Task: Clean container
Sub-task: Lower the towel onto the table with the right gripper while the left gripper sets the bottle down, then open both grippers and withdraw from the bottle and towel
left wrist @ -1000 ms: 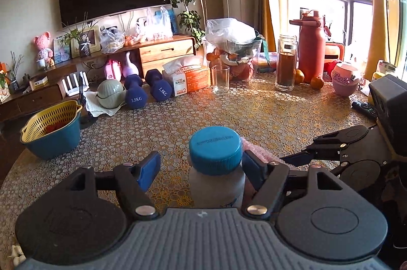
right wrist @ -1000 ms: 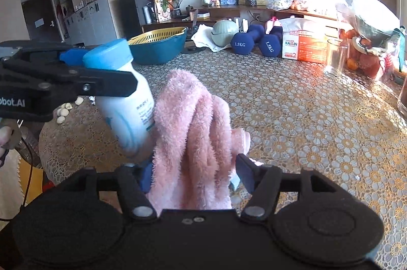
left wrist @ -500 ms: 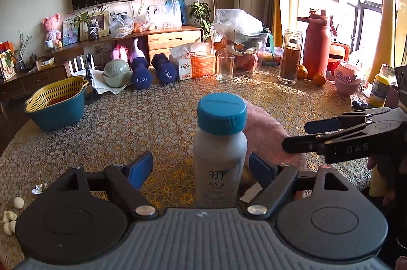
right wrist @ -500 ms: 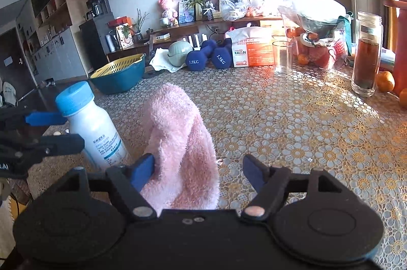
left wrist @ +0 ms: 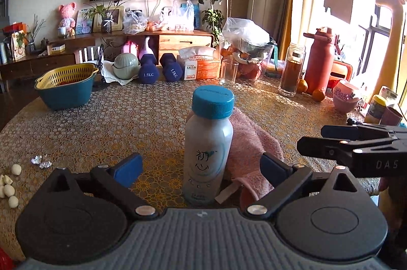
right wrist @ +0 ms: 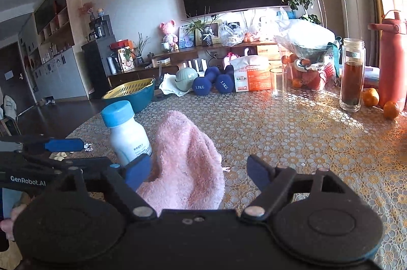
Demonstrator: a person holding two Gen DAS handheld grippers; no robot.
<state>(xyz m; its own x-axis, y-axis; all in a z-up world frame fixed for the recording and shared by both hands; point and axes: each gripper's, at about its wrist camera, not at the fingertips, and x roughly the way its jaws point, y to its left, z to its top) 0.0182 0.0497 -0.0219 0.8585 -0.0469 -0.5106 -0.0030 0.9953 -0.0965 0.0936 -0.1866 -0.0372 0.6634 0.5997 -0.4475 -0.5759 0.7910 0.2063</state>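
The round table under a gold-patterned lace cloth (left wrist: 122, 122) carries, far left, a teal bowl with a yellow strainer basket (left wrist: 66, 85) holding something red; far right, a clear glass jar of brown liquid (right wrist: 352, 81). Near centre, the crumpled pink terry towel (right wrist: 188, 163) lies touching the white plastic bottle with a blue screw cap (left wrist: 208, 145), upright on the cloth; a second ago that bottle was gripped and tilted. The left gripper (left wrist: 201, 168) now gapes wide, empty, astride the bottle; the right gripper (right wrist: 198, 169) is spread wide too, holding nothing, towel between its fingers.

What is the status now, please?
Left gripper open, right gripper open. Bottle upright on table, capped. Pink towel beside it, released. Nothing blocking.
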